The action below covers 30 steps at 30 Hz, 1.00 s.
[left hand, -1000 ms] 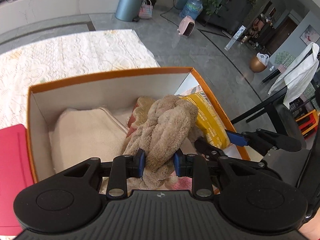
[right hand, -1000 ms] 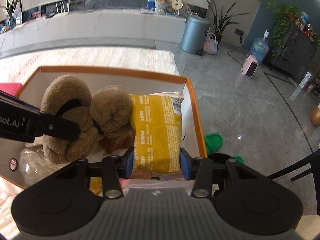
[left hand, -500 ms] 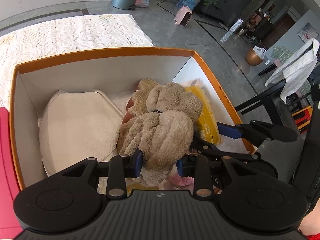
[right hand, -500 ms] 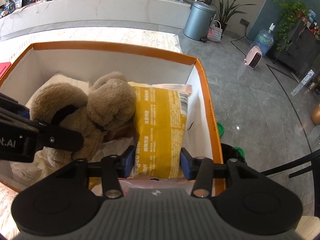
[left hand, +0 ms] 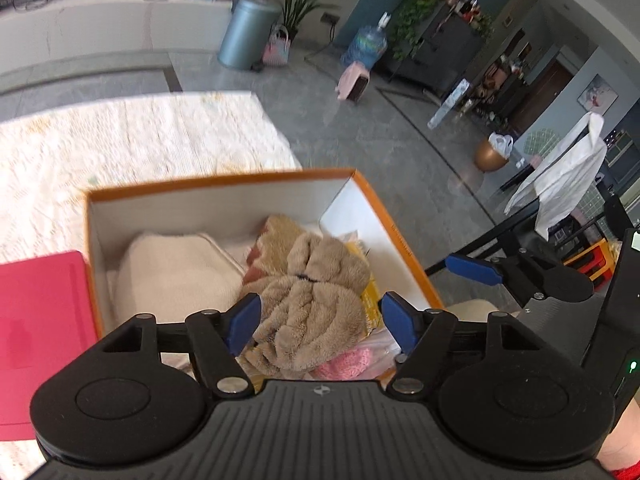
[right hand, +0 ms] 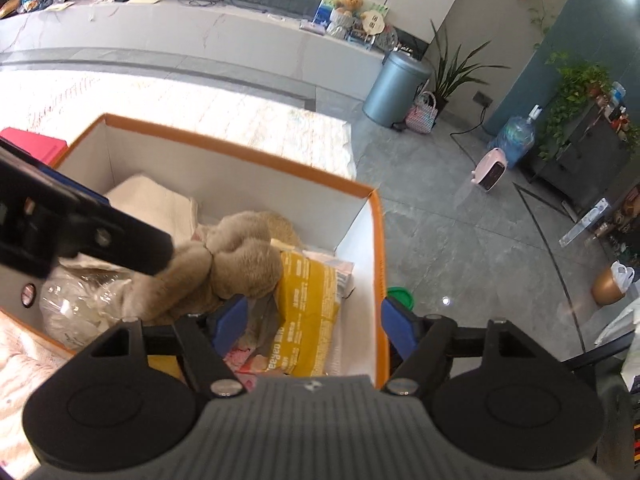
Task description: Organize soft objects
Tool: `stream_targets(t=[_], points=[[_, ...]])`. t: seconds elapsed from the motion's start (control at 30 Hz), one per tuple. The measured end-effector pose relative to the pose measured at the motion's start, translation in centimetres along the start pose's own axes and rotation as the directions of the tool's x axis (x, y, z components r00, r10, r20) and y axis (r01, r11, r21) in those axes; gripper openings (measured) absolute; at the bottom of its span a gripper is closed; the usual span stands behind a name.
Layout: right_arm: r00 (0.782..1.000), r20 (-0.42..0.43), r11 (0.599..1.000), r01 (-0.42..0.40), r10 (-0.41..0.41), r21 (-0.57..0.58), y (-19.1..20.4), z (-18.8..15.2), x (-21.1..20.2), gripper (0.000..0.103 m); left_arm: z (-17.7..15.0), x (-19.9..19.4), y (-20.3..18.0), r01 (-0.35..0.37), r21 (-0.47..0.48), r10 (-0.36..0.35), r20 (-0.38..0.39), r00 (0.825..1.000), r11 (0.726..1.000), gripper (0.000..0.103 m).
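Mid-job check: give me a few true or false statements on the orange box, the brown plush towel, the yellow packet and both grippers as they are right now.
1. The brown plush towel lies inside the orange-rimmed cardboard box. True.
2. The left gripper is clamped on the brown plush towel. False: its jaws are opening, pads clear of the towel.
3. The yellow printed snack packet lies in the box beside the towel. True.
4. The right gripper holds the packet in the air. False: its jaws are opening and the packet rests in the box.
5. A folded cream towel sits on the red board. False: it is in the box.
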State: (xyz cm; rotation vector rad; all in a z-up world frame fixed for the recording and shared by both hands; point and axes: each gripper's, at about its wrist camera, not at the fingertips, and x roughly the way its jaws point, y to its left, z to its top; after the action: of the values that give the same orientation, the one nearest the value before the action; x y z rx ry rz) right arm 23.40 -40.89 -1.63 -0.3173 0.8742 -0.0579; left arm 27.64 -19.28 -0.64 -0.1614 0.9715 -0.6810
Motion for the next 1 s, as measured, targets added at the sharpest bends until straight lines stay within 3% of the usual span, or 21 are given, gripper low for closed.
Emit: stream_targets(t=[0.1,0.3,0.47,0.6,0.67,0.77,0.93,1.0], points=[[0.999,0.041,1.0,0.005,-0.006,0.03,-0.2,0.2,-2.3,0.075,-0.6,-2.6,-0.6,-0.045,0.018,0.043,0.099,0.994,0.999,0.082],[0.985,0.17,0.996,-0.02,0.005,0.09,0.2,0.6,-7.8,0.081,-2.2,-8.1,-1.9,-0.107,0.093,0.079,0.269,0.96,0.99,0.081],[0.961,0.276,0.992,-0.068,0.036,0.107,1.9,0.3,-12.6,0.09,-3.9,-12.6,-3.2,-0.177,0.143,0.109,0.391,0.914,0.974,0.08],[0.935,0.346,0.982,-0.131,0.077,0.134,3.5,-0.4,-15.9,0.092,-5.8,-15.8,-4.1,-0.259,0.175,0.147,0.481,0.864,0.95,0.076],[0.921,0.378,0.974,-0.164,0.095,0.155,4.5,-1.1,-17.5,0.1,-6.7,-17.0,-4.1,-0.286,0.157,0.169,0.514,0.841,0.945,0.076],[0.903,0.415,0.964,-0.199,0.11,0.177,6.0,-2.2,-18.8,0.1,-8.0,-18.5,-3.8,-0.315,0.12,0.2,0.555,0.808,0.941,0.076],[0.876,0.475,0.947,-0.223,0.09,0.232,8.5,-4.3,-20.3,0.1,-11.2,-19.6,-3.6,-0.447,0.109,0.281,0.642,0.714,0.888,0.076],[0.862,0.503,0.945,-0.213,0.062,0.247,9.5,-5.6,-20.7,0.1,-13.0,-19.5,-3.2,-0.498,0.09,0.313,0.678,0.665,0.863,0.076]])
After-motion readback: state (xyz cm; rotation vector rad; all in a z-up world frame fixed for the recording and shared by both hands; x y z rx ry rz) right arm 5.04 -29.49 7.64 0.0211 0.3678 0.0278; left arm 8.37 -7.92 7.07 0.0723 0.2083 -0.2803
